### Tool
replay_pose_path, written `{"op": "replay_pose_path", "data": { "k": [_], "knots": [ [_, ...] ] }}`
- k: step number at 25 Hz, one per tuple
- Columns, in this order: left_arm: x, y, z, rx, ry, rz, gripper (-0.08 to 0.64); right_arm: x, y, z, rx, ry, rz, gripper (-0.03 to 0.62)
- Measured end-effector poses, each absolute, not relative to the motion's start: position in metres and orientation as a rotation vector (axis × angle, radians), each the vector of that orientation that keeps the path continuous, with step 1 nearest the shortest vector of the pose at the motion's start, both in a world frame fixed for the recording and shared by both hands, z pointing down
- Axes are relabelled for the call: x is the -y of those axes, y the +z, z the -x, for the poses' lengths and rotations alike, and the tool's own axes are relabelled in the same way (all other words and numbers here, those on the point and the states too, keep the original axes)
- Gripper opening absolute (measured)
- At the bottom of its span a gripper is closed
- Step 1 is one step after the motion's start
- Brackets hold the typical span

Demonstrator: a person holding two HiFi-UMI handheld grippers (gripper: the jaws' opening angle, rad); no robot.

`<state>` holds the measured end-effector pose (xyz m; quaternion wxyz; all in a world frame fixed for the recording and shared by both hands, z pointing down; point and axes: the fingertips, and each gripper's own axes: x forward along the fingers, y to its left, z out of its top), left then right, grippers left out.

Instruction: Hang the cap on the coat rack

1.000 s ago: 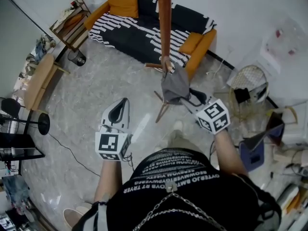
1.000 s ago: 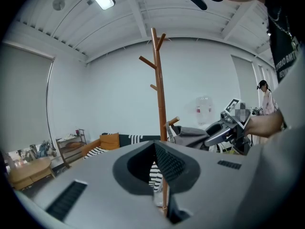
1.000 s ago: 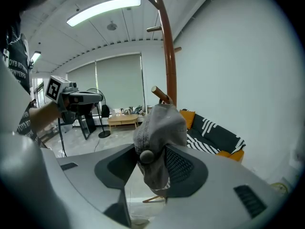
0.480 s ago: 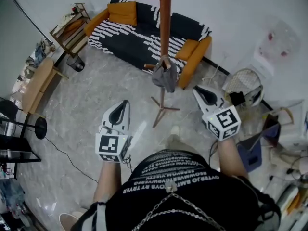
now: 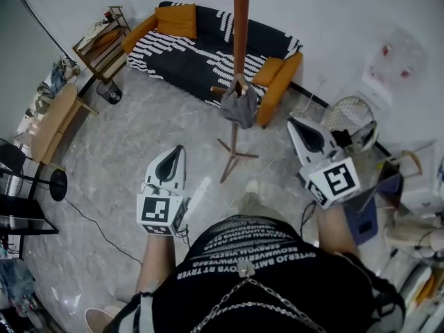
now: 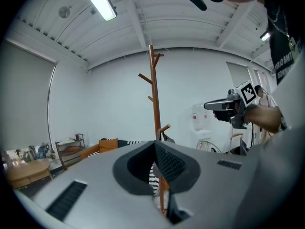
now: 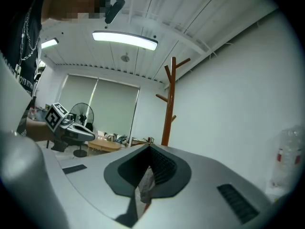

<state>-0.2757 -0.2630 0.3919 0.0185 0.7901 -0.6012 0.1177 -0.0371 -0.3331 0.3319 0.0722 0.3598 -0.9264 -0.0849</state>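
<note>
A grey cap [image 5: 239, 107] hangs from a low peg of the brown wooden coat rack [image 5: 240, 26], drooping beside the pole. It also shows as a small dark shape [image 6: 165, 137] next to the rack [image 6: 155, 99] in the left gripper view. My right gripper [image 5: 294, 123] is shut and empty, off to the right of the cap and clear of it. My left gripper [image 5: 179, 148] is shut and empty too, lower left of the rack's feet. In the right gripper view the rack [image 7: 167, 106] stands beyond the shut jaws [image 7: 148, 150].
A black-and-white striped sofa [image 5: 201, 47] with orange cushions stands behind the rack. At the left are a wooden shelf [image 5: 103, 37], a low wooden table [image 5: 52, 120] and a fan base [image 5: 61, 179]. A white wire basket [image 5: 354, 115] and clutter fill the right side.
My right gripper has let go of the cap, drawn back to the right and shut. The cap stays hanging on the peg. The left gripper has barely moved.
</note>
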Motion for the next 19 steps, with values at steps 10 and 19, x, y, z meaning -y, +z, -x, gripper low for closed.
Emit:
{"op": "replay_pose_path", "data": {
  "k": [10,19],
  "knots": [
    [0.239,0.403,0.278,1.853,0.360,-2.445,0.003,0.311,0.341,0.042,2.775,-0.233,-1.072,0.002],
    [0.228,0.398,0.288,1.889,0.340,-2.434,0.003,0.305,0.334,0.059,2.795,-0.267,-1.025,0.002]
  ]
}}
